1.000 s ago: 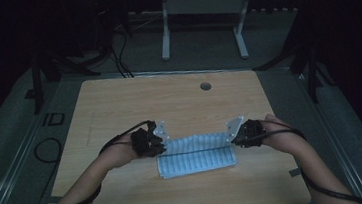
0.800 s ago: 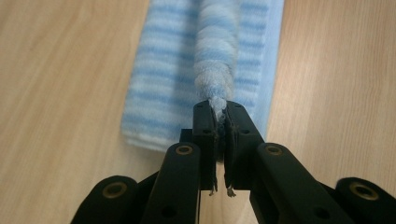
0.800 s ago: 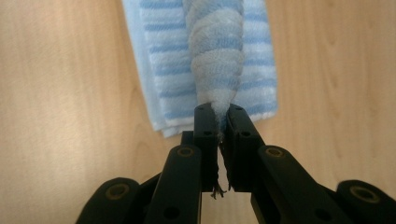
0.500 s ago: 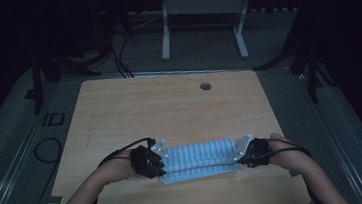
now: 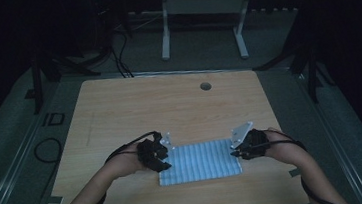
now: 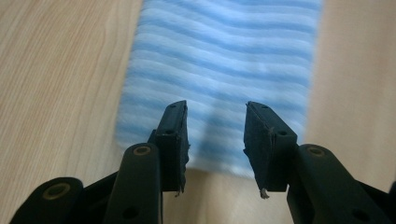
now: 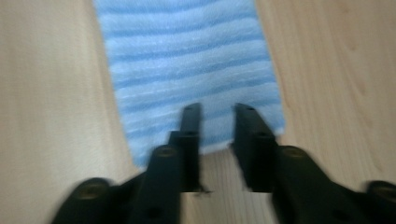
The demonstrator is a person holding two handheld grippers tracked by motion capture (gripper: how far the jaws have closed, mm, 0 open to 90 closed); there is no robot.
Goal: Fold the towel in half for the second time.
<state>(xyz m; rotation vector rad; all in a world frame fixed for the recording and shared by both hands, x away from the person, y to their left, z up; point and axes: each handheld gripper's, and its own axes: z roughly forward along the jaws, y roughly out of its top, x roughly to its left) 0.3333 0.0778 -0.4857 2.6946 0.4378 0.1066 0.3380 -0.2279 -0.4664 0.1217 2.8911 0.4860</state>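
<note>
A blue-and-white striped towel point(image 5: 200, 161) lies flat on the wooden table point(image 5: 169, 103), towards its near edge. My left gripper point(image 5: 166, 158) is at the towel's left end and my right gripper point(image 5: 235, 149) at its right end. In the left gripper view the jaws of the left gripper point(image 6: 215, 126) have just been opening; they stand apart above the towel's point(image 6: 224, 60) edge with nothing pinched between them. In the blurred right gripper view the right gripper point(image 7: 217, 126) has also just been opening, with a narrower gap over the towel's point(image 7: 187, 51) end and no cloth between the pads.
A round cable hole point(image 5: 205, 86) sits in the table's far side. Beyond the table stands a white desk frame point(image 5: 200, 9) on a dark floor. Black cables point(image 5: 48, 150) lie on the floor at the left.
Both hands came towards the near edge and down with the towel's raised edge. The towel now lies flat in a folded rectangle, and both grippers have opened and let go of it.
</note>
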